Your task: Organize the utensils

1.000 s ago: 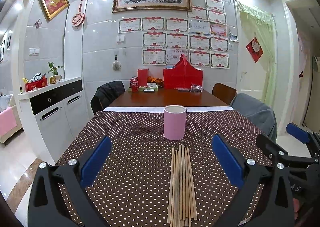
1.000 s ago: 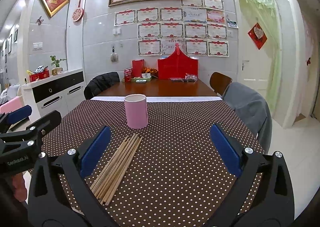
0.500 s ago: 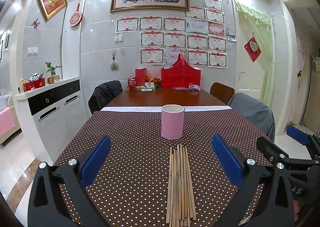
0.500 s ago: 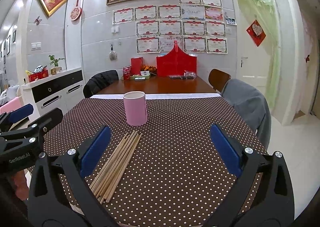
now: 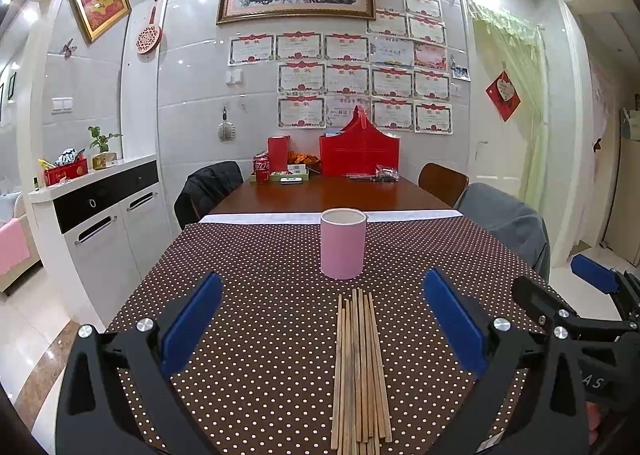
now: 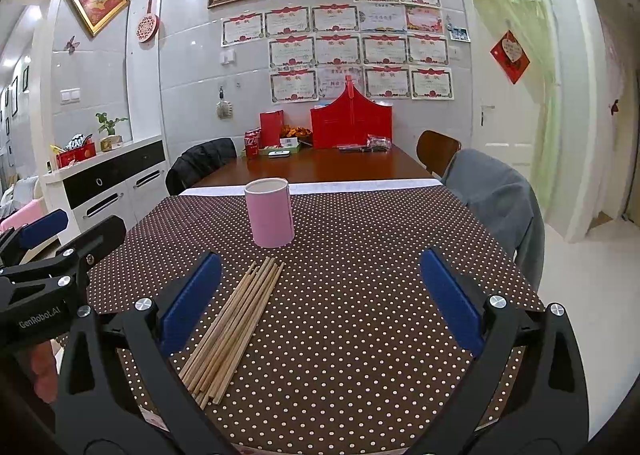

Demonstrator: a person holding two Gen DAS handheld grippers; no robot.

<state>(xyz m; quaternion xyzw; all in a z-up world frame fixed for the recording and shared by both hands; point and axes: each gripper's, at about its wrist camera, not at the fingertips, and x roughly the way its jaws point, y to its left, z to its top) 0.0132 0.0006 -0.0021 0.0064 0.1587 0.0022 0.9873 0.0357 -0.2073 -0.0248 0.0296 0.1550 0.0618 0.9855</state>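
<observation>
Gaping wide, each claw (left (image 5: pixel 320 325), right (image 6: pixel 320 303)) holds nothing.

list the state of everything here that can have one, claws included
left claw: open, empty, above the table
right claw: open, empty, above the table
cup: upright, open top, nothing sticks out of it
chopsticks: flat on the tablecloth, bunched side by side, none in the cup
grey jacket: draped over a chair
cabinet: doors and drawers shut
</observation>
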